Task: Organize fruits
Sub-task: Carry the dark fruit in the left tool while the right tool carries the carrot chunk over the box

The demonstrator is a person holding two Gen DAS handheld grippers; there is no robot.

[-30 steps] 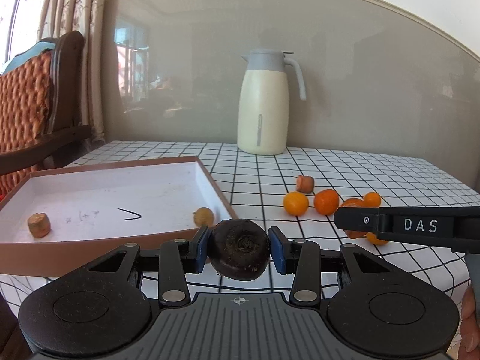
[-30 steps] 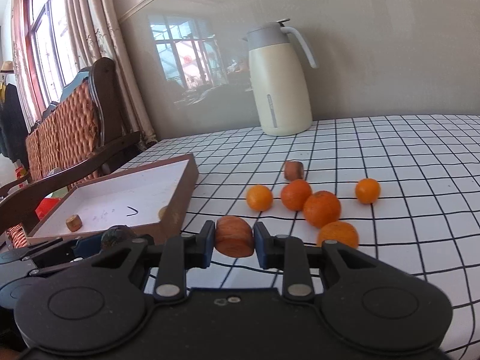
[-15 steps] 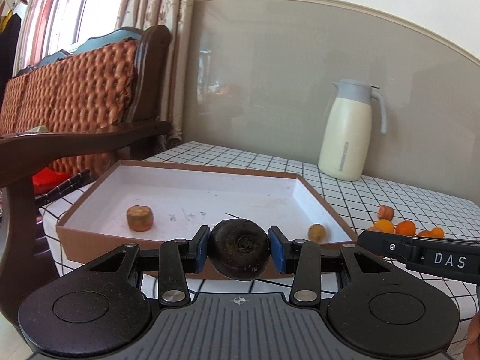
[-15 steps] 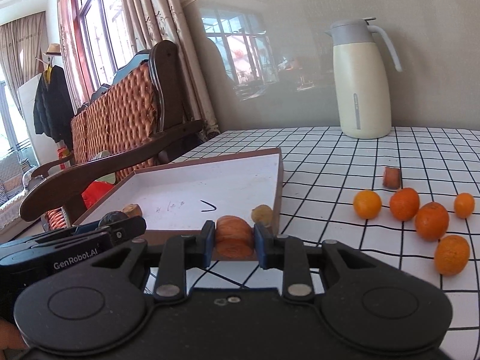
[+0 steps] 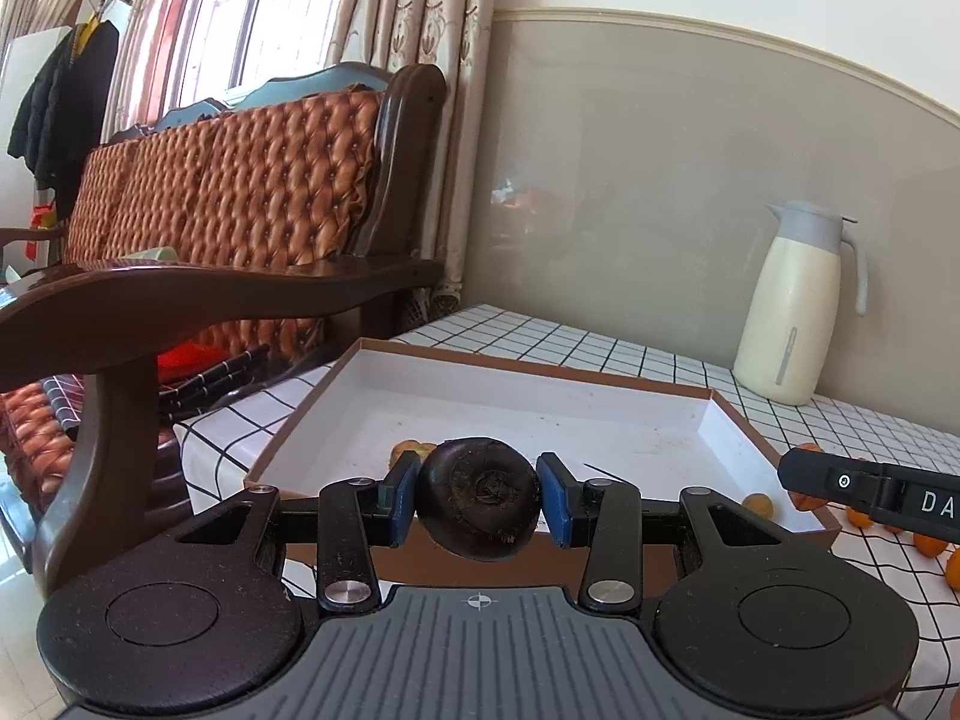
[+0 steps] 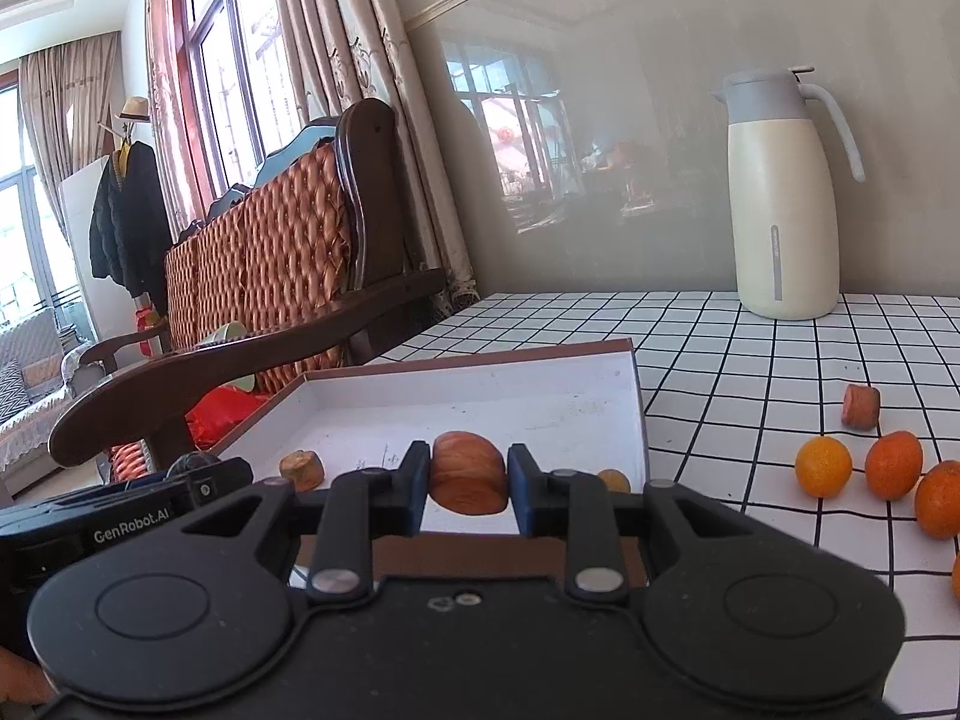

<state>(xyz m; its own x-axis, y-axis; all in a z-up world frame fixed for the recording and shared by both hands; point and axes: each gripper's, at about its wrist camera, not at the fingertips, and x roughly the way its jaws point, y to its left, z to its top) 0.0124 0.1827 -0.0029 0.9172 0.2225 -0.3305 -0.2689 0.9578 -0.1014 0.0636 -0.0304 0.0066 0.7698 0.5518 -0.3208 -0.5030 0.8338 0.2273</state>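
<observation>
Left wrist view, nearest first: the left gripper [image 5: 478, 497] is clamped on a dark round fruit [image 5: 478, 498], its blue pads [image 5: 401, 498] pressing both sides. Just past it lies the shallow box [image 5: 735, 420], brown outside and white inside, on a checked tablecloth [image 5: 600, 351]. A small yellowish fruit [image 5: 757, 504] sits in the box's near right corner, and a brownish piece [image 5: 407, 450] shows just behind the left pad. At the right edge the right gripper's finger juts in, with oranges [image 5: 927, 543] on the cloth beyond it. Farther back a cream jug [image 5: 789, 312] stands by the wall, and a wooden bench [image 5: 240, 192] rises to the left.

Right wrist view: the right gripper [image 6: 469, 483] is closed on an orange-brown chunk [image 6: 469, 471], held over the box's near edge [image 6: 480, 549]. Inside the box [image 6: 636, 414], a tan piece [image 6: 302, 469] lies to the left and the yellowish fruit [image 6: 615, 480] to the right. The left gripper's body [image 6: 120, 519] sits low at the left. On the cloth to the right are several oranges [image 6: 823, 467] and a reddish stub [image 6: 861, 405]; the jug [image 6: 780, 198] stands farthest.
</observation>
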